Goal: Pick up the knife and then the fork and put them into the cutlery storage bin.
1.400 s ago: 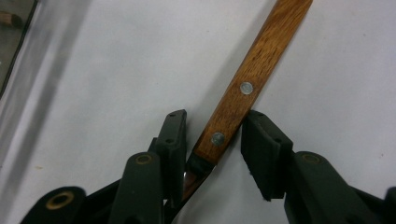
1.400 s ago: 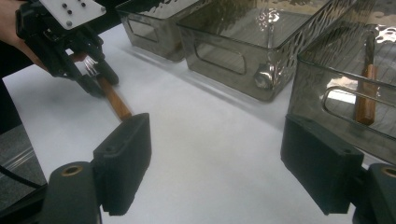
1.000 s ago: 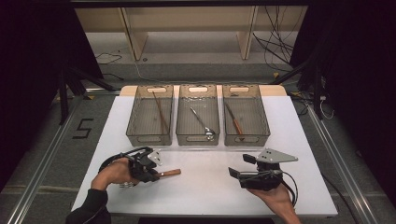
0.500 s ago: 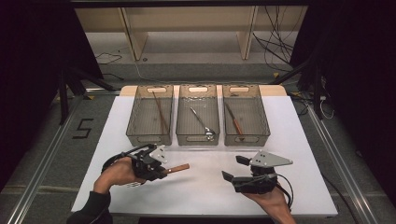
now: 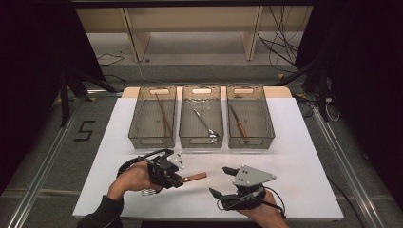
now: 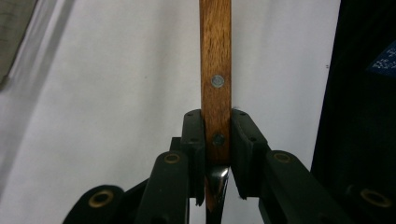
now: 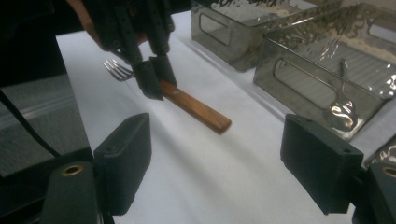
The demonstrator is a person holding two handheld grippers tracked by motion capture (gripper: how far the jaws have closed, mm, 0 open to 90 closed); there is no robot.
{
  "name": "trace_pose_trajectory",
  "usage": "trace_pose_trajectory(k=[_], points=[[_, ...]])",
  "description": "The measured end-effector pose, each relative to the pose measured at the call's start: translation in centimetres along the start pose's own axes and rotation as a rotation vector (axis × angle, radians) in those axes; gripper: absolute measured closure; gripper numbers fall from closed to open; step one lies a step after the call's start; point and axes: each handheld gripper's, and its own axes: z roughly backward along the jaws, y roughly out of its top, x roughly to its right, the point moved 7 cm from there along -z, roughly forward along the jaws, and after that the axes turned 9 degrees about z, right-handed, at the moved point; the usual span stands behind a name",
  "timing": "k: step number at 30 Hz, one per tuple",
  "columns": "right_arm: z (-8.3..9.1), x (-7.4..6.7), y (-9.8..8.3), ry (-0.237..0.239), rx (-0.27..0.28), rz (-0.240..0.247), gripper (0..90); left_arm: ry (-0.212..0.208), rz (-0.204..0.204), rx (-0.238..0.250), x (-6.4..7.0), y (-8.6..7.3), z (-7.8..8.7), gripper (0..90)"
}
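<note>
At the lower right of the high view, the right claw (image 5: 222,181) stands wide open and empty, low over the white desk (image 5: 304,156). Lower left, the left claw (image 5: 179,177) is clamped on a wooden-handled fork (image 5: 195,177), gripping the handle near the metal neck, with the tines behind the jaws and the fork lifted off the desk. The fork looks light and stiff; its smooth handle could twist, so a grip near the rivets suits it. Since a second ago the fork has risen and both hands have shifted. Beyond them stand three clear bins (image 5: 200,121).

left gripper (image 5: 178,179): black body, looped black cable, screws in its black fingers (image 6: 194,135)
right gripper (image 5: 222,183): black, grey three-cornered plate on top
sleeve (image 5: 102,213): dark, at 7 o'clock
</note>
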Motion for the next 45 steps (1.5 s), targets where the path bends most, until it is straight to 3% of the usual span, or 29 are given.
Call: trace_pose_trajectory(k=[7, 15, 19, 24, 27, 30, 31, 34, 39, 45], points=[[-1.2, -1.6, 0.3, -0.039, -0.045, 0.150, 26.5, -0.030, -0.015, -0.035, 1.0, 1.1, -0.6, 76.8], [-2.8, -2.9, 0.0, -0.132, -0.129, 0.403, 30.2, -0.051, -0.013, -0.037, 1.9, 2.0, -0.7, 76.8], [-3.5, -3.5, -0.1, -0.179, -0.170, 0.532, 36.6, -0.056, -0.015, -0.046, 2.1, 2.0, -0.8, 76.8], [-4.5, -4.2, -0.8, -0.227, -0.231, 0.658, 45.1, -0.058, -0.018, -0.053, 2.4, 2.0, -0.8, 76.8], [-5.0, -4.3, -0.9, -0.250, -0.239, 0.724, 48.5, -0.066, -0.021, -0.056, 2.6, 2.0, -0.7, 76.8], [-5.2, -4.3, -1.0, -0.289, -0.262, 0.789, 53.2, -0.064, -0.020, -0.056, 2.7, 2.1, -0.8, 76.8], [-5.2, -4.4, -1.1, -0.305, -0.268, 0.777, 54.5, -0.065, -0.019, -0.057, 2.7, 2.1, -0.8, 76.8], [-5.5, -4.4, -1.2, -0.328, -0.274, 0.828, 58.3, -0.067, -0.022, -0.060, 2.8, 2.1, -0.7, 76.8], [-6.0, -4.7, -1.4, -0.339, -0.291, 0.918, 64.1, -0.075, -0.016, -0.055, 2.9, 2.1, -0.5, 76.8], [-6.1, -4.8, -1.4, -0.385, -0.296, 0.973, 72.4, -0.089, -0.015, -0.054, 3.1, 2.2, -0.6, 76.7]])
